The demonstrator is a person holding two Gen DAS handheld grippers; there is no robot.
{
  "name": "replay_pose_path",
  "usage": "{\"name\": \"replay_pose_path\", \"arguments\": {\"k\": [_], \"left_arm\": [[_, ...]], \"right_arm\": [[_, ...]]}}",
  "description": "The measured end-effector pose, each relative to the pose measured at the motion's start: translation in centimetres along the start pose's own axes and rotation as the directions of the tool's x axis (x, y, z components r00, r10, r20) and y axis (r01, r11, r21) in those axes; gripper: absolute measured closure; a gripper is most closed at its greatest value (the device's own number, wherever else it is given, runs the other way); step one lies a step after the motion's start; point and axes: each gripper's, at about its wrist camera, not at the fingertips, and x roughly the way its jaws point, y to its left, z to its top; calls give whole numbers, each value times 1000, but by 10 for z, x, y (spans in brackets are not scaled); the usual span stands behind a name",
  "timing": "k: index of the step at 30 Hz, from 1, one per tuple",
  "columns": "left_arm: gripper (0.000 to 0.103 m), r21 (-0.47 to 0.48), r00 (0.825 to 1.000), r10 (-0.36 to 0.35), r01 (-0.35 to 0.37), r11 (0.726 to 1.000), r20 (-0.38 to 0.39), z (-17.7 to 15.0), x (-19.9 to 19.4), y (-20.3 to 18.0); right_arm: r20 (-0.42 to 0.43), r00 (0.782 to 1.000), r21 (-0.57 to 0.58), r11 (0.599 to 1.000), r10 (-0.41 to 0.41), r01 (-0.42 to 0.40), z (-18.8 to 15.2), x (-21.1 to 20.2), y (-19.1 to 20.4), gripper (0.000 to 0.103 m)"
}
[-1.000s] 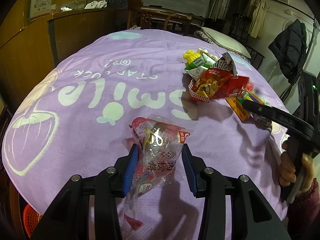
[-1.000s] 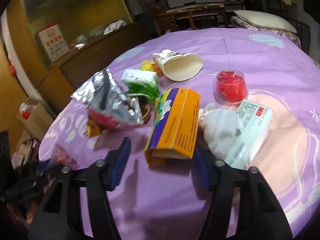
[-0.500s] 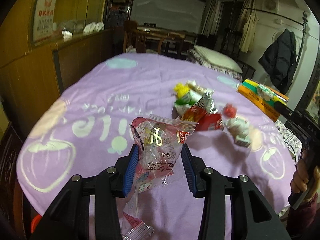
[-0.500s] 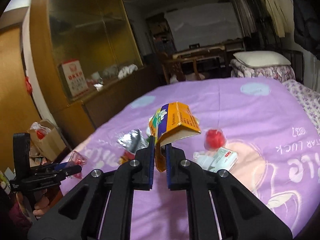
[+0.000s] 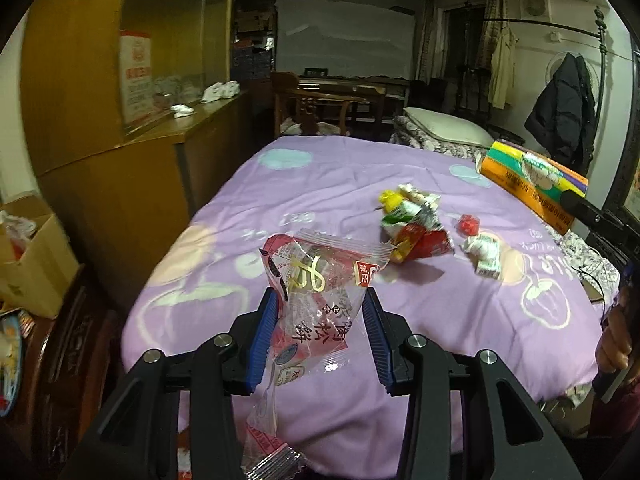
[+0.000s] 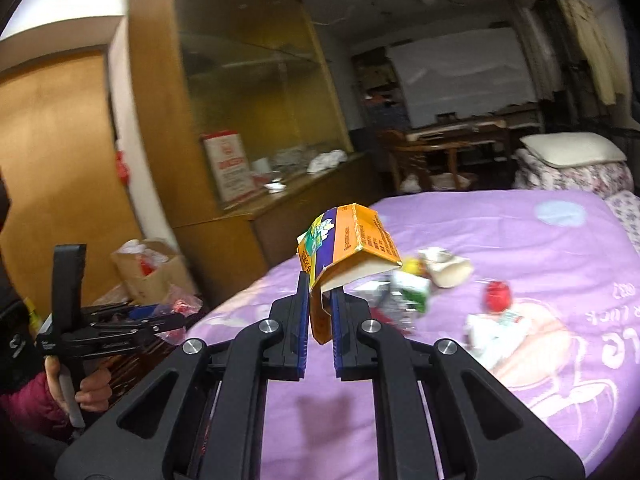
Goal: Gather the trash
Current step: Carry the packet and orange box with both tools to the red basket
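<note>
- Your left gripper (image 5: 320,320) is clamped on the clear snack wrapper (image 5: 316,280), lifted clear of the bed.
- Only the right view shows your right gripper (image 6: 320,312) pinching the orange carton (image 6: 352,248).
- Remaining trash pile (image 5: 416,224) lies ahead on the purple bedsheet (image 5: 328,184); cardboard box (image 6: 148,272) to its left.

- The near and left stretch of the purple bed cover (image 5: 248,200) lies bare and passable.
- A wrapper pile (image 5: 416,220) and a crumpled packet (image 5: 486,254) clutter its right-centre.
- Left of the bed, a wooden cabinet (image 5: 120,184) and a cardboard box (image 5: 34,256) seemingly leave a narrow gap.
</note>
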Motion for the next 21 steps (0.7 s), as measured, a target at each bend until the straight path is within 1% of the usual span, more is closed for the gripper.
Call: {"name": "replay_pose_path", "arguments": {"k": [2,3,5,8,10,12,16,17,19,20,21], "left_arm": [[60,-23,1000,16,-16,1000,-16,-7,-15,16],[60,-33,999,27,-28,999,-27,-11,-20,25],[60,-44,997,51,-53,998,-52,-19,-27,41],[60,-68,987,115,-123,990,-111,-39,-36,73],[60,-112,978,134,-153,982,-159,-58,-37,101],[60,-164,971,134,-168,972,-199,-78,-33,125],[59,-232,951,131,-199,952,-279,-121,-12,164],[57,-243,943,129,-208,947,-306,-133,-3,173],[45,-267,929,124,-225,937,-348,-150,10,186],[36,-285,925,115,-227,931,-362,-157,14,192],[32,-314,920,95,-226,922,-381,-166,20,199]], "right_arm": [[-14,999,-14,999,40,-40,-1,1,16,92],[-29,997,-23,997,72,-73,-2,4,27,92],[-49,993,-35,994,105,-107,-5,7,43,92],[-95,983,-58,985,158,-163,-11,16,69,92],[-138,972,-66,978,188,-199,-16,28,85,92],[-185,959,-66,971,214,-229,-23,41,99,92],[-281,926,-61,958,252,-279,-39,71,127,92],[-299,919,-63,956,255,-286,-43,78,133,92],[-339,905,-76,952,256,-298,-52,92,146,92],[-356,898,-80,950,257,-303,-56,97,151,92],[-380,889,-84,947,257,-309,-61,105,157,92]]}}
